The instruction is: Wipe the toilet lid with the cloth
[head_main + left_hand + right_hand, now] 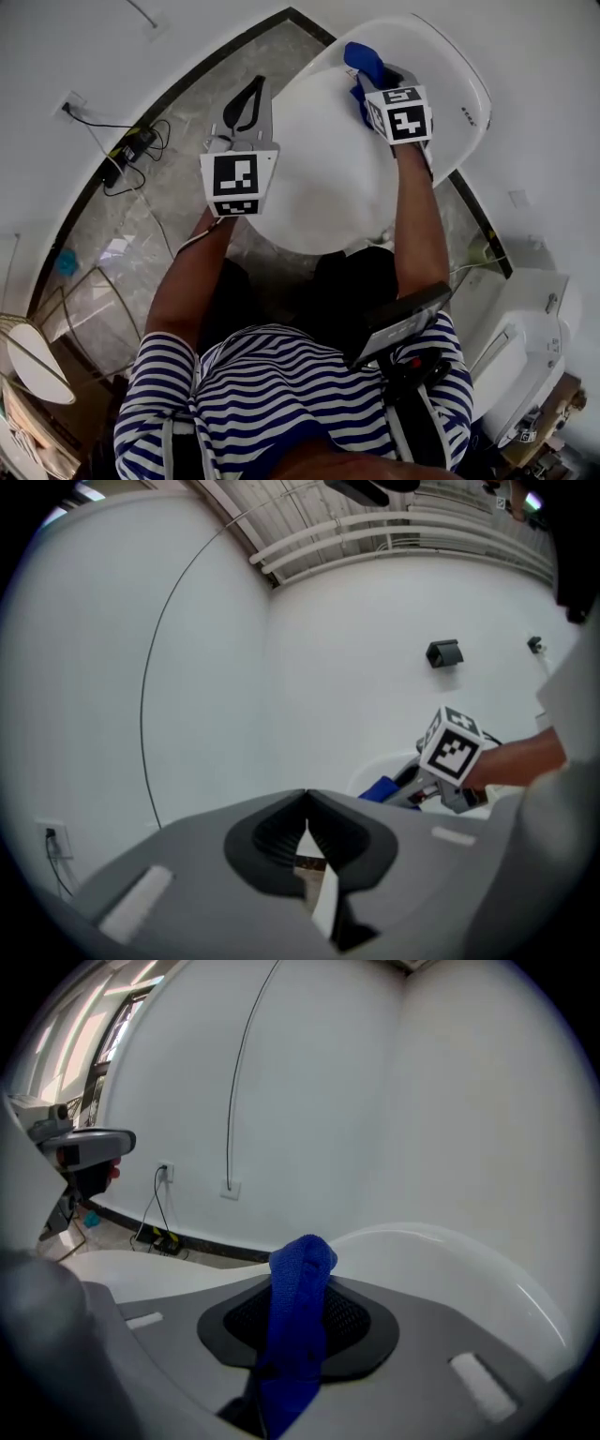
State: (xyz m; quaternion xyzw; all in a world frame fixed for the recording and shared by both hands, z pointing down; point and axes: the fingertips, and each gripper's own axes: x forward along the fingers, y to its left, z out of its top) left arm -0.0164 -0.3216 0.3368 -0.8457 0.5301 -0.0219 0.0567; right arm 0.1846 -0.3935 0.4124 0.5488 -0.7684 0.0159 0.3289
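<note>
My right gripper (373, 82) has its jaws clamped on the blue cloth (360, 56), a bunched, nubbly fold sitting at the far end of the smooth white toilet lid (319, 178). My left gripper (251, 94) hovers over the lid's left edge, jaws together, holding nothing.

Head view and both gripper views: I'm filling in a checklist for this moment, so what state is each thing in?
toilet lid: down, closed over the bowl.
cloth: bunched up, pinched between the right gripper's jaws, near the lid's rear.
right gripper: shut on the cloth.
left gripper: shut, nothing between its jaws.
</note>
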